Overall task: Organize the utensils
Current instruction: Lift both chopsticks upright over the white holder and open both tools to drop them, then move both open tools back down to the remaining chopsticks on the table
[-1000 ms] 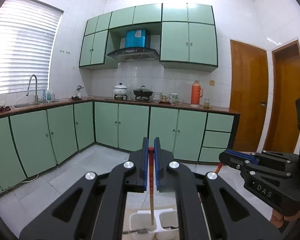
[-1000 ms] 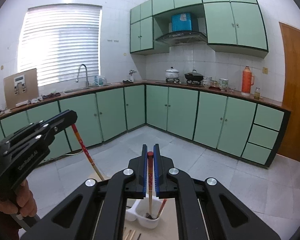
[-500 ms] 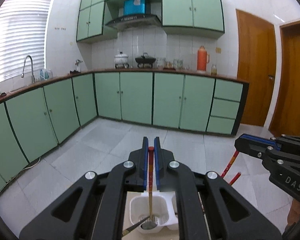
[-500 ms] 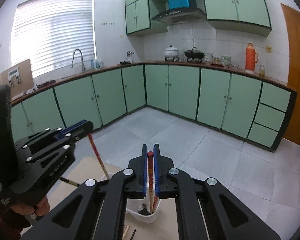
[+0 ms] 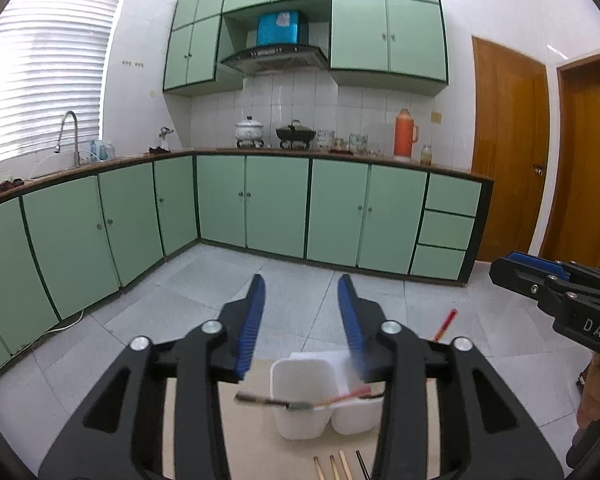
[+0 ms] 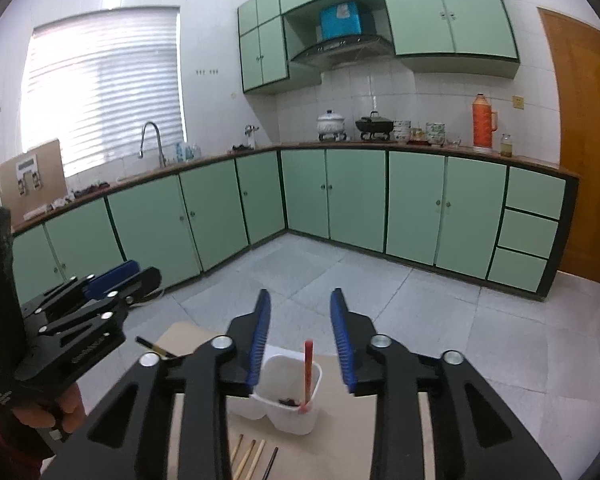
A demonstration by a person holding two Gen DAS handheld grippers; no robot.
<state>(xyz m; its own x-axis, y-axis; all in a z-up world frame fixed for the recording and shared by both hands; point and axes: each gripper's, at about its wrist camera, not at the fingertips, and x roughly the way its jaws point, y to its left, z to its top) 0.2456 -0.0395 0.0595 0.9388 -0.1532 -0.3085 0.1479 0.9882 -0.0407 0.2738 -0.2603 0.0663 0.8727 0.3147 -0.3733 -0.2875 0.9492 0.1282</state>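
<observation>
A white two-compartment holder [image 5: 300, 380] [image 6: 276, 376] stands on a tan table. My left gripper [image 5: 302, 292] is open and empty above it; a chopstick [image 5: 300, 403] lies blurred across the holder's front rim. My right gripper [image 6: 298, 304] is open and empty above the holder; a red-topped chopstick [image 6: 307, 372] stands in its right compartment. That chopstick's red tip [image 5: 446, 322] shows behind the holder in the left wrist view. Several loose chopsticks [image 5: 334, 466] [image 6: 252, 456] lie on the table in front.
The tan table [image 5: 260, 440] [image 6: 340, 448] sits over a grey tiled floor. Green cabinets, a sink and a stove counter line the far walls. Wooden doors [image 5: 508, 148] stand at the right.
Both grippers opened and let go of their chopsticks. The right one's chopstick now stands in the holder; the left one's lies across the holder's rim. Both views tilted up again.
</observation>
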